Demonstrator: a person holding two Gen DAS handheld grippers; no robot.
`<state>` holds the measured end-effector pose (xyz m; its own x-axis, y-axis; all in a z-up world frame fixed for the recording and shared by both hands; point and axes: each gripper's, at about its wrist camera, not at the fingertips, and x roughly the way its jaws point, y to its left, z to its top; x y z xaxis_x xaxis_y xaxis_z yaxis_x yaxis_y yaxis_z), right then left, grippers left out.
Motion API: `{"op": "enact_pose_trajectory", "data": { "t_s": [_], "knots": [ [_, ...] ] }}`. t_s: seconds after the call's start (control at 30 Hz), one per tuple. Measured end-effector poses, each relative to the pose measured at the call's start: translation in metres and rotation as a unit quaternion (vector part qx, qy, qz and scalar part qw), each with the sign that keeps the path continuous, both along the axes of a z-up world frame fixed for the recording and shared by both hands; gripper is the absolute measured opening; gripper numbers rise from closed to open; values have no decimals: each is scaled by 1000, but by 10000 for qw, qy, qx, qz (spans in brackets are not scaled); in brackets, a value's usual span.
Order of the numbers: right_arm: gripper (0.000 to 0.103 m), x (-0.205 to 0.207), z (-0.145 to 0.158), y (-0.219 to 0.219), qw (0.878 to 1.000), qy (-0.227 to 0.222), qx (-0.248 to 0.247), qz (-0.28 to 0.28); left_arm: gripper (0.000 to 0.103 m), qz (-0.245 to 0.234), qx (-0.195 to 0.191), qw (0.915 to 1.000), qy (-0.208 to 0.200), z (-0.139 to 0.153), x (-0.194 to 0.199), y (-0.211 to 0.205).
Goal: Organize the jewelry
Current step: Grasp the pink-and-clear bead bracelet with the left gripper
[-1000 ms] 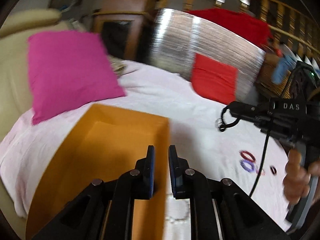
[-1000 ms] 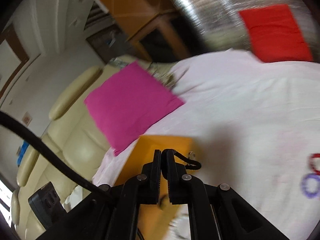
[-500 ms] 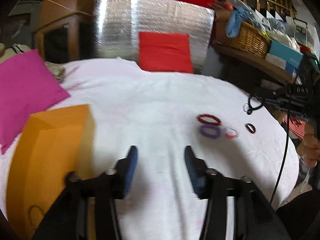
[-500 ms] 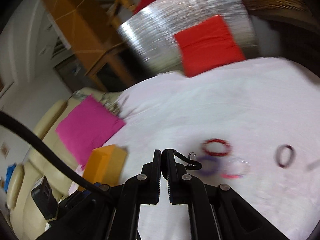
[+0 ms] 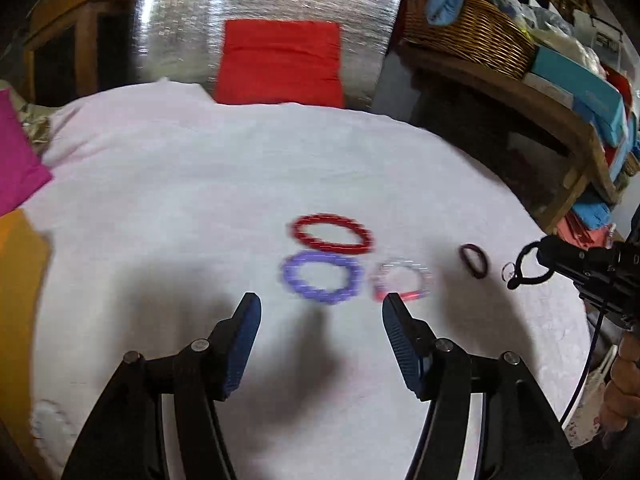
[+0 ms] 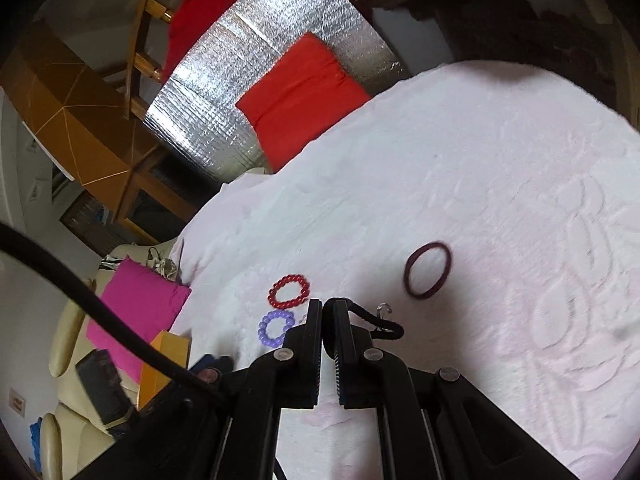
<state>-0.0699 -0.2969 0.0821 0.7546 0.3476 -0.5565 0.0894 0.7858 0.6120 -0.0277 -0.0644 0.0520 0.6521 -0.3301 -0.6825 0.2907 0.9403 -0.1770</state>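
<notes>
Swung away from the orange box (image 5: 20,280), now only a sliver at the left edge, and over toward the bracelets on the white bedspread (image 5: 180,184). Left claw (image 5: 320,312) just been opening, now wide, nothing between the pads, hovering just short of the purple bead bracelet (image 5: 320,278). Red bead bracelet (image 5: 332,234) just beyond it, clear-and-pink bracelet (image 5: 400,282) beside it, dark band (image 5: 474,261) farther right, near the bed's edge. Right claw (image 6: 328,308) pinched tight on a black cord loop (image 6: 378,322) carrying a small clear ring. No legible writing, the teal boxes on the shelf too blurred. Plenty of bare bedspread left of and beyond the bracelets.
</notes>
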Motion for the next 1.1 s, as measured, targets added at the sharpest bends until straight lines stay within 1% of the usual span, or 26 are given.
{"op": "enact_pose_trajectory", "data": {
  "t_s": [0.07, 0.17, 0.2, 0.27, 0.37, 0.43, 0.47, 0.5, 0.6, 0.67, 0.7, 0.73, 0.77, 0.83, 0.87, 0.93, 1.0, 1.1],
  "knots": [
    [6, -1, 1, -10, 9999, -24, 151, -26, 64, -224, 50, 9997, -89, -1, -1, -21],
    [6, -4, 3, -18, 9997, -20, 236, -61, 64, -615, 185, 9978, -178, -5, -2, -50],
    [6, -7, 2, -23, 9996, -34, 278, -75, 64, -725, 279, 9967, -215, -6, -1, -59],
    [6, -9, 2, -30, 9993, -49, 363, -112, 64, -809, 487, 9950, -311, -10, 2, -70],
    [6, -13, 2, -39, 9985, -90, 512, -173, 65, -1098, 546, 9920, -285, -18, 12, -83],
    [6, -14, 2, -42, 9980, -99, 590, -212, 65, -1120, 895, 9892, -302, -27, 20, -91],
    [6, -13, 2, -42, 9977, -99, 643, -211, 65, -1134, 961, 9887, -187, -32, 25, -91],
    [6, -13, 2, -43, 9974, -98, 693, -192, 65, -1175, 874, 9892, 20, -37, 32, -90],
    [6, -11, 3, -37, 9975, -117, 690, -123, 65, -1187, 608, 9910, 134, -35, 39, -81],
    [6, -9, 4, -32, 9979, -121, 624, -76, 64, -1193, 527, 9913, 159, -35, 40, -80],
    [6, -8, 4, -31, 9980, -120, 621, -64, 61, -1210, 557, 9910, 119, -34, 39, -81],
    [6, -7, 3, -29, 9979, -118, 628, -52, 46, -1253, 581, 9904, 93, -34, 38, -81],
    [6, -7, 3, -28, 9980, -121, 619, -52, 33, -1325, 606, 9893, 63, -33, 36, -83],
    [6, -7, 3, -26, 9982, -139, 580, -74, 17, -1436, 593, 9878, 53, -32, 33, -86],
    [6, -7, 3, -25, 9983, -152, 564, -77, 15, -1463, 612, 9873, 38, -32, 31, -87],
    [6, -8, 4, -23, 9985, -190, 516, -84, 15, -1487, 579, 9872, 49, -30, 29, -85],
    [6, -8, 5, -21, 9987, -217, 453, -67, 7, -1500, 500, 9874, 71, -27, 29, -85],
    [6, -7, 7, -16, 9988, -268, 400, -29, 7, -1465, 453, 9882, -32, -17, 21, -79]
  ]
}}
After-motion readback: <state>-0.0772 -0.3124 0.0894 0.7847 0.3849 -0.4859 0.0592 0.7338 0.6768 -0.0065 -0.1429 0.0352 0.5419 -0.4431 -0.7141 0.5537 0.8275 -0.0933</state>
